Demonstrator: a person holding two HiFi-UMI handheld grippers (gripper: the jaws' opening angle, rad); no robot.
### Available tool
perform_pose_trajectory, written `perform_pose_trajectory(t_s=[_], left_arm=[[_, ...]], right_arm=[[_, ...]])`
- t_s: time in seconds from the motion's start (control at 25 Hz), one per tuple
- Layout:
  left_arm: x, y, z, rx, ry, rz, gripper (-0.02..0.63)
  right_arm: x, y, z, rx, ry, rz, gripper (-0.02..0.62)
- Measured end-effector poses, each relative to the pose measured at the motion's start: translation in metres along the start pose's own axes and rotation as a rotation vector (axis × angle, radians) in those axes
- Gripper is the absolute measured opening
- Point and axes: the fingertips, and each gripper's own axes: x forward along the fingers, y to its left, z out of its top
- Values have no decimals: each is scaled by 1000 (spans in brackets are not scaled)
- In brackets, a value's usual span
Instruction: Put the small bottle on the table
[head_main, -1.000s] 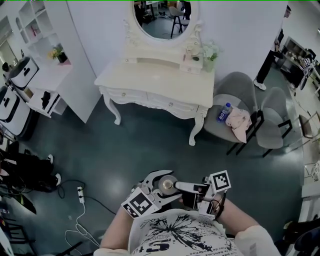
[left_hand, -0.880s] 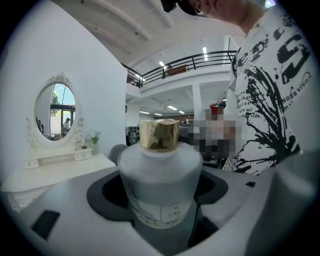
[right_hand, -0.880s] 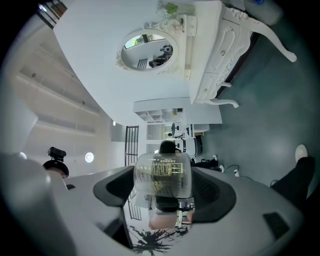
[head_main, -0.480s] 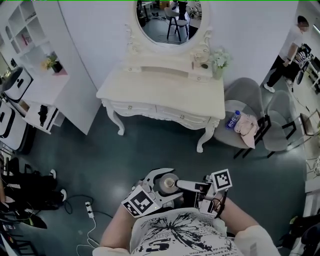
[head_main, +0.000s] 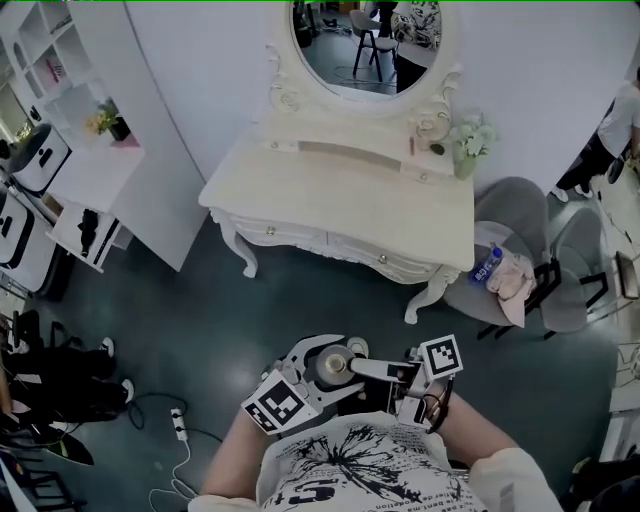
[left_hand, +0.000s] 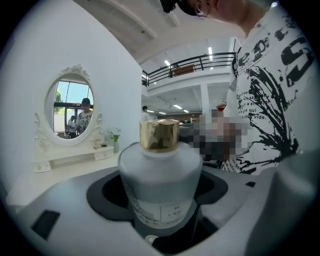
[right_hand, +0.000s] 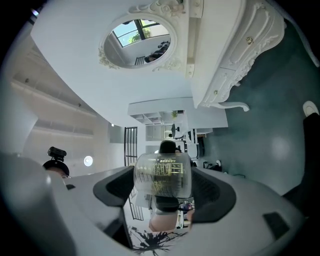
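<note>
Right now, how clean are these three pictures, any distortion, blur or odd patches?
Head view: wide-angle, walls splay around the dressing table, colours dim and bluish, detail sharp. Left gripper view: fisheye with black corners; the frosted bottle is crisp, a mosaic patch sits behind it. Right gripper view: fisheye, room tipped sideways; the clear bottle warps what shows through it.
</note>
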Motion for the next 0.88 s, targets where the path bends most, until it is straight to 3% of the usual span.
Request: perform_pose_trajectory(t_s=[0.52,0.88], left_arm=[[91,192,39,18,3,72,351],[143,276,45,17,9,35,351]], right_arm=[[5,11,214,-31,76,20,364],[-2,2,313,-25,23,13,364]])
